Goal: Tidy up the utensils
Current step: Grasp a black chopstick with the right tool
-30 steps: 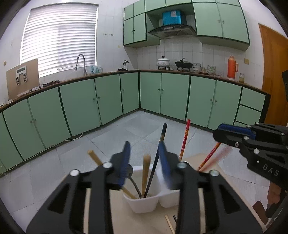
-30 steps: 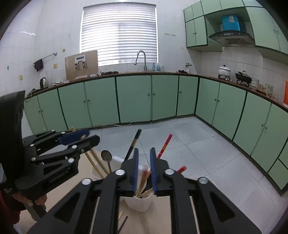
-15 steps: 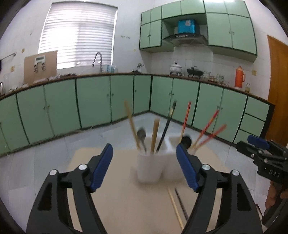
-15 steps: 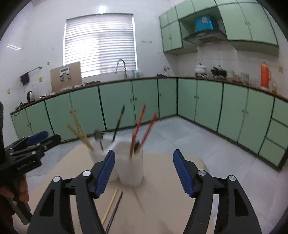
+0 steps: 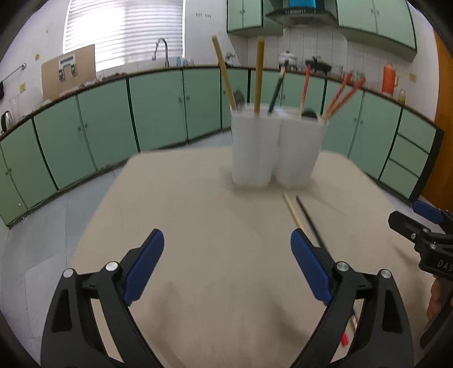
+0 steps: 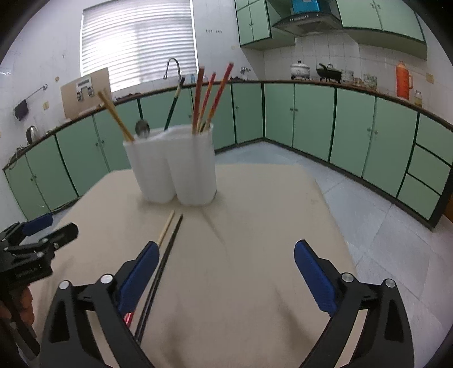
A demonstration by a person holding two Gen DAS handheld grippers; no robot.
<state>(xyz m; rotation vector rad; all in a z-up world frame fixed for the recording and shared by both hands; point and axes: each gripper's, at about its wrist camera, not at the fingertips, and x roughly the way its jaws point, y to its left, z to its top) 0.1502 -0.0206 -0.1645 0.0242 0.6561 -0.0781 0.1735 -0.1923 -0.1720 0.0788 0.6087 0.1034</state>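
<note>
Two chopsticks are laid lengthwise on the bench, pointing toward the holder; both grippers' jaws are spread wide, empty.

A home kitchen: green cabinets line the walls, with a sink tap, range hood and pots.

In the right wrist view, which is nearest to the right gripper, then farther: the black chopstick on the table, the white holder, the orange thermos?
1. Black chopstick, on the table beside the right gripper's left finger.
2. White holder, mid-table, ahead-left.
3. Orange thermos, far counter, right.
</note>
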